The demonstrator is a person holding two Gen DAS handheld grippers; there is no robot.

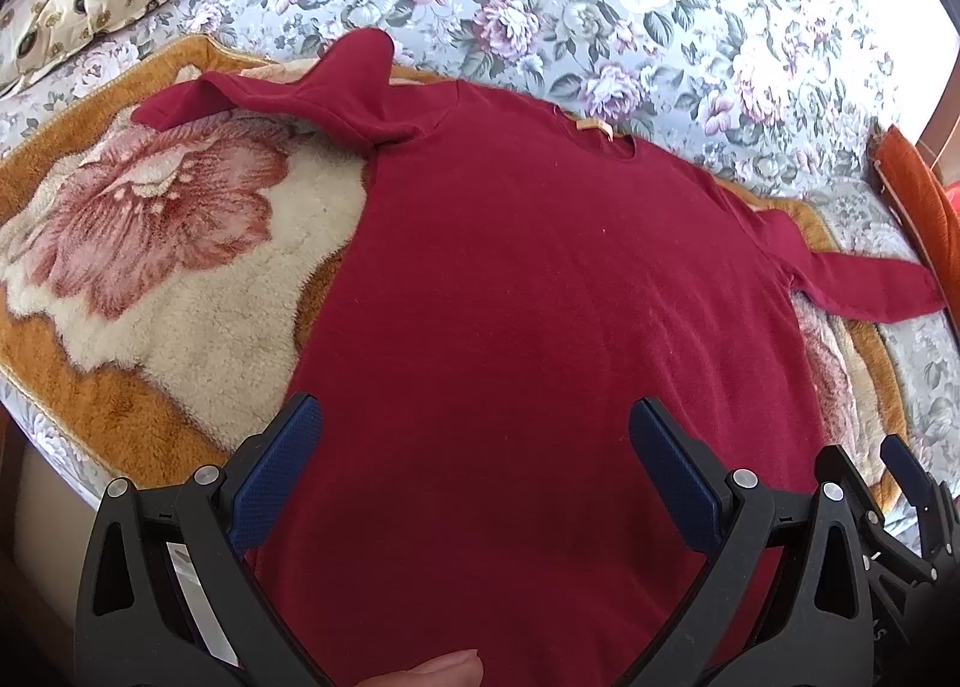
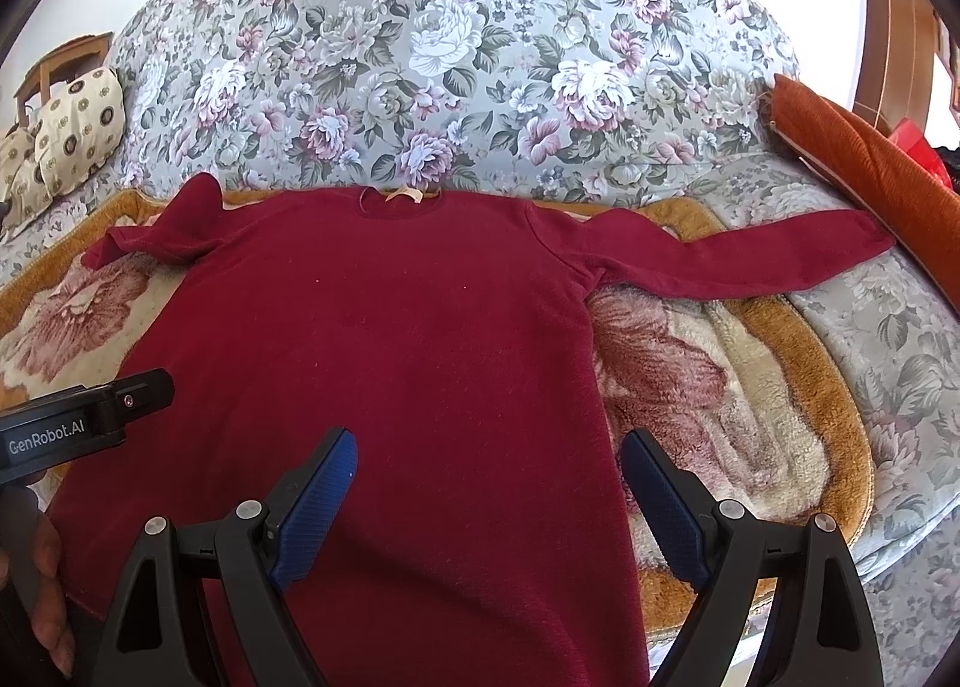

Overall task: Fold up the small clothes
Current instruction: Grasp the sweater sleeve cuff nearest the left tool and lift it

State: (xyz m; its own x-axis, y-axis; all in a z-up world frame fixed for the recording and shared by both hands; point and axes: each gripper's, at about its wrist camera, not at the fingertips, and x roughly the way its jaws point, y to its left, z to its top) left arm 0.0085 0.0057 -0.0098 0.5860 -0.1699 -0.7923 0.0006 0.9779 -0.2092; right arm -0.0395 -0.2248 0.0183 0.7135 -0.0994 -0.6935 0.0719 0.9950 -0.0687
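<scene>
Jaws of both grippers wide apart, empty, above the flat red sweater (image 2: 384, 339).

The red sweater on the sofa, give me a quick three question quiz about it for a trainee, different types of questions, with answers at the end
1. True or false: the red sweater lies spread flat on the fleece blanket with its neck away from the grippers.
2. Multiple choice: which sleeve is crumpled back on itself? A) the left sleeve B) the right sleeve C) both
3. Fill in the blank: the left gripper and right gripper both have their jaws ____ and hold nothing.

Key: 1 true; 2 A, the right sleeve stretches out straight toward the orange cushion; 3 open.
</scene>
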